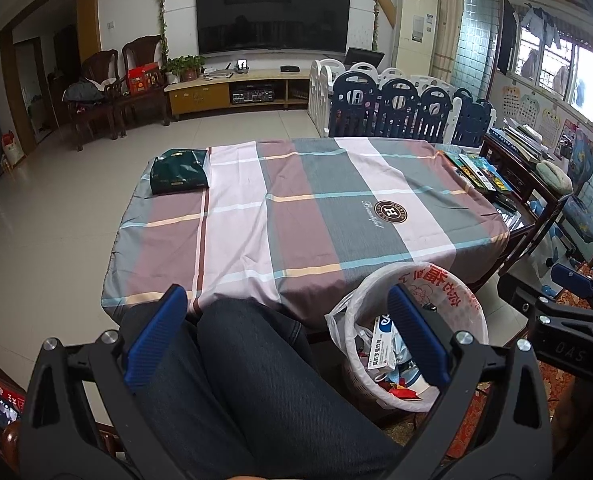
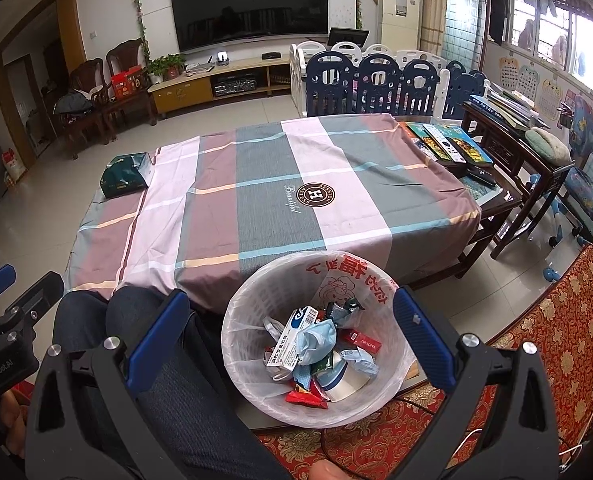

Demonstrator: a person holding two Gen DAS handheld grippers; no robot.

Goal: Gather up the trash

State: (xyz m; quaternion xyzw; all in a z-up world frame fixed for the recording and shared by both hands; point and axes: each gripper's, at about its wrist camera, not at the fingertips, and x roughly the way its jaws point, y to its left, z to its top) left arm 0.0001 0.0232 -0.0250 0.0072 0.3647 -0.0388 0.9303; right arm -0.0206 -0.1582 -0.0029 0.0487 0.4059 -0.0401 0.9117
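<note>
A white waste basket (image 2: pixel 256 392) lined with a printed plastic bag stands on the floor in front of the table; it holds several scraps: a white medicine box (image 2: pixel 292 336), a crumpled blue mask (image 2: pixel 316 338), a red packet (image 2: pixel 360 339). My right gripper (image 2: pixel 288 300) hangs open above the basket, empty. In the left wrist view the basket (image 1: pixel 476 320) sits at lower right. My left gripper (image 1: pixel 286 298) is open over the person's knees (image 1: pixel 248 360), empty. A dark green packet (image 1: pixel 180 171) (image 2: pixel 124 176) lies on the table's far left corner.
A plaid cloth (image 1: pixel 316 208) (image 2: pixel 264 200) covers the low table. Books (image 2: pixel 444 142) lie at its right end, beside a dark wooden side table (image 2: pixel 508 128). A red patterned cushion (image 2: pixel 544 320) is at the right. Wooden chairs (image 1: pixel 96 92) and a TV cabinet (image 1: pixel 232 90) stand beyond.
</note>
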